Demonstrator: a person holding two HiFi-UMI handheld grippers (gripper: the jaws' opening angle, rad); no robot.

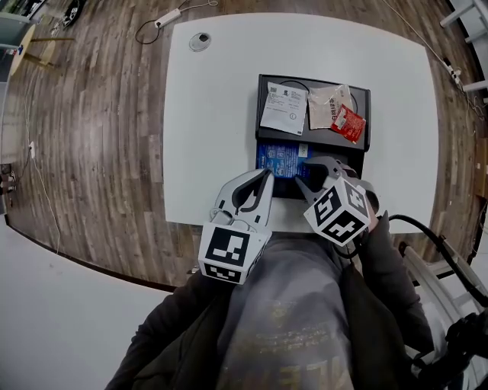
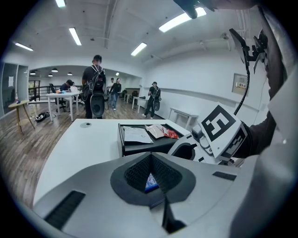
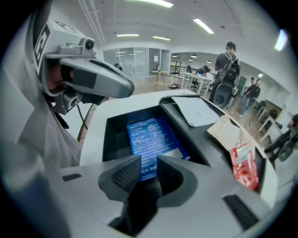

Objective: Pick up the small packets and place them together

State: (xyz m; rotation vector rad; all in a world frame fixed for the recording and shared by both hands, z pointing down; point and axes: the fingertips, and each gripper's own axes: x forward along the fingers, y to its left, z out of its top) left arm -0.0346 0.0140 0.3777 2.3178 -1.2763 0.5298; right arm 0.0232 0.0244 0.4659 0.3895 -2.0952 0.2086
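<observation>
A black two-level tray (image 1: 261, 114) stands on the white table (image 1: 206, 122). On its upper level lie a white packet (image 1: 284, 108), a beige packet (image 1: 326, 105) and a red packet (image 1: 348, 123). A blue packet (image 3: 151, 137) lies flat in the lower compartment. My right gripper (image 3: 149, 160) hovers over the blue packet's near end; its jaws stand apart and the pads are off the packet. My left gripper (image 1: 265, 177) sits beside it at the tray's near left corner with its jaws together. A sliver of blue shows through the gap behind its tips.
A round cable cap (image 1: 200, 41) sits in the table's far left corner. A power strip (image 1: 169, 17) and cords lie on the wooden floor beyond. Several people stand among other tables (image 2: 60, 95) far across the room. The table's near edge is at my lap.
</observation>
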